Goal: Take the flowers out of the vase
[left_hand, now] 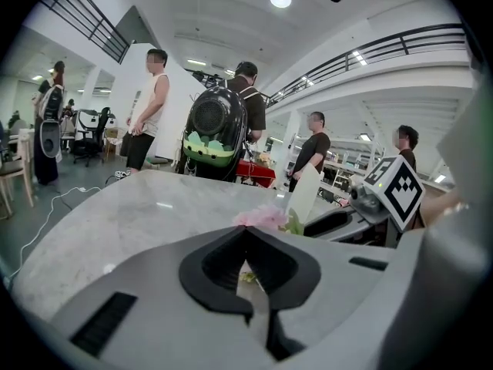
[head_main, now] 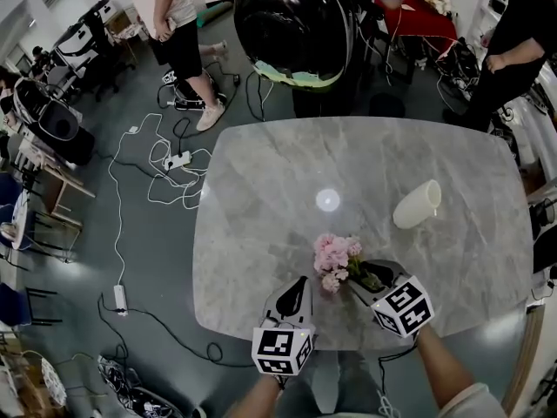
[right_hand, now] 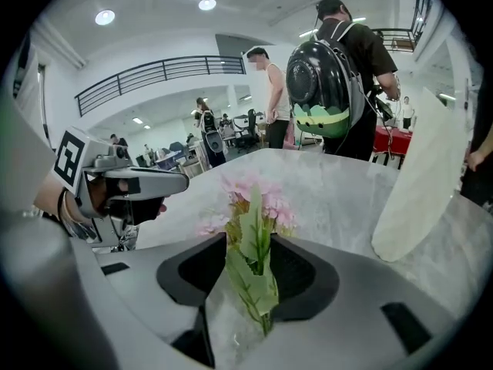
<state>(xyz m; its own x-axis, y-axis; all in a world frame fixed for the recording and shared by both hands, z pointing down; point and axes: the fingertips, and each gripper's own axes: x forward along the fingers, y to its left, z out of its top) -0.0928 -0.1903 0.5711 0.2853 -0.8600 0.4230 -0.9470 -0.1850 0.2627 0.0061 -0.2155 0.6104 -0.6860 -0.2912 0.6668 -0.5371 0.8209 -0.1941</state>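
A bunch of pink flowers [head_main: 335,258] with green leaves lies on the grey marble table [head_main: 278,181] near its front edge. My right gripper [head_main: 366,277] is open, jaws either side of the leafy stem [right_hand: 254,272]; the pink heads [right_hand: 258,195] point away from it. The cream vase [head_main: 418,205] lies on its side farther right, apart from the flowers, and also appears in the right gripper view [right_hand: 420,183]. My left gripper [head_main: 300,286] is shut and empty just left of the flowers [left_hand: 266,217]. Its jaws [left_hand: 246,241] meet.
A person with a big black backpack [head_main: 296,24] stands at the table's far edge; others stand at far left [head_main: 174,24] and far right [head_main: 513,42]. White cables and a power strip [head_main: 174,159] lie on the floor to the left. Chairs and gear line the left wall.
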